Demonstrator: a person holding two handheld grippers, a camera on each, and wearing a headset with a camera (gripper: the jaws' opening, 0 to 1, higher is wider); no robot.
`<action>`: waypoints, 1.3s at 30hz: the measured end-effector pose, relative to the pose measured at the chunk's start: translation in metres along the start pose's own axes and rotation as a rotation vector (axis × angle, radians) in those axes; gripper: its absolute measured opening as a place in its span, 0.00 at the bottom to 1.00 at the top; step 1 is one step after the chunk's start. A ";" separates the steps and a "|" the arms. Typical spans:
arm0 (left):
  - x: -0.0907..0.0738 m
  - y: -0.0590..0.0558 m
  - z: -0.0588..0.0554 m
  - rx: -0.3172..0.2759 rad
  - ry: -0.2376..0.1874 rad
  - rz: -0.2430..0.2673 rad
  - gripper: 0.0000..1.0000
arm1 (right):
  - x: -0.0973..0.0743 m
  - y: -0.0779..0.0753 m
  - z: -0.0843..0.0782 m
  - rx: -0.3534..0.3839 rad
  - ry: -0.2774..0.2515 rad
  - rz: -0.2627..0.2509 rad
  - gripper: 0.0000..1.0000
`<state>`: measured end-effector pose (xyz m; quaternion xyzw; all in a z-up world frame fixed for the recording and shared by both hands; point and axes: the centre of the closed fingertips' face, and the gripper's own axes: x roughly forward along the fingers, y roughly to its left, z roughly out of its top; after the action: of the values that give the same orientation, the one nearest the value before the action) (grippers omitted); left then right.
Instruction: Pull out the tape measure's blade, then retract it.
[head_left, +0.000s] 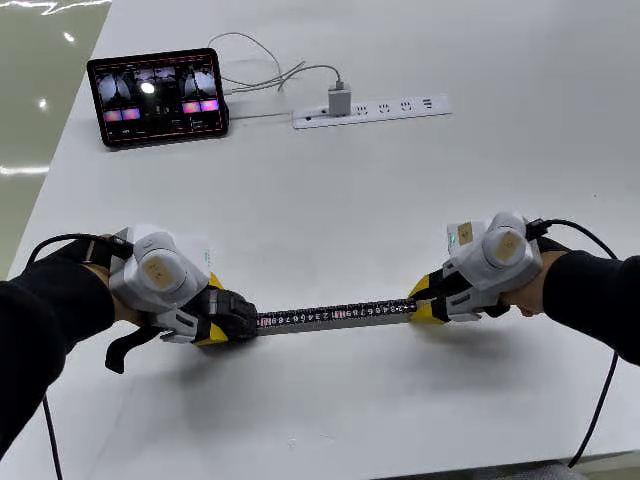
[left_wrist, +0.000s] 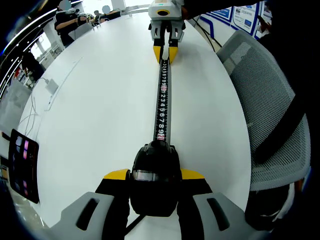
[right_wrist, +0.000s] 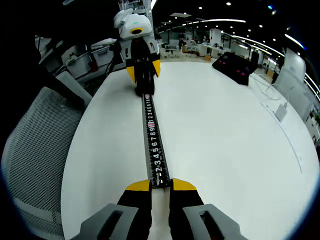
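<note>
Now taut over white tabletop (head_left: 330, 180): dark numbered metal blade (head_left: 335, 316), left gripper (head_left: 220, 312) clamped round black tape-measure case (left_wrist: 155, 172), right gripper (head_left: 421, 302) pinching blade tip. Could whip back hard on a sloppy release.

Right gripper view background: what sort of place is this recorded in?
Probably a large open-plan office or lab: a long white table, a mesh office chair beside it, and rows of ceiling lights running far back.
</note>
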<state>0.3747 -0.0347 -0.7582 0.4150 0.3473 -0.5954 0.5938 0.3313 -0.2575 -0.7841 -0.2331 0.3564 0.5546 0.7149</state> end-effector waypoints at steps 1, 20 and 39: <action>0.000 0.000 0.000 0.000 0.000 0.000 0.30 | 0.000 0.000 0.000 0.000 0.001 0.000 0.08; 0.000 0.000 0.000 -0.002 0.000 0.002 0.30 | -0.008 -0.005 -0.012 0.018 0.009 -0.005 0.07; 0.002 0.002 -0.002 -0.002 -0.002 0.002 0.30 | -0.015 -0.007 -0.020 0.023 0.019 -0.008 0.07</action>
<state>0.3774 -0.0338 -0.7603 0.4142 0.3470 -0.5947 0.5953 0.3314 -0.2834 -0.7855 -0.2314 0.3687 0.5454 0.7163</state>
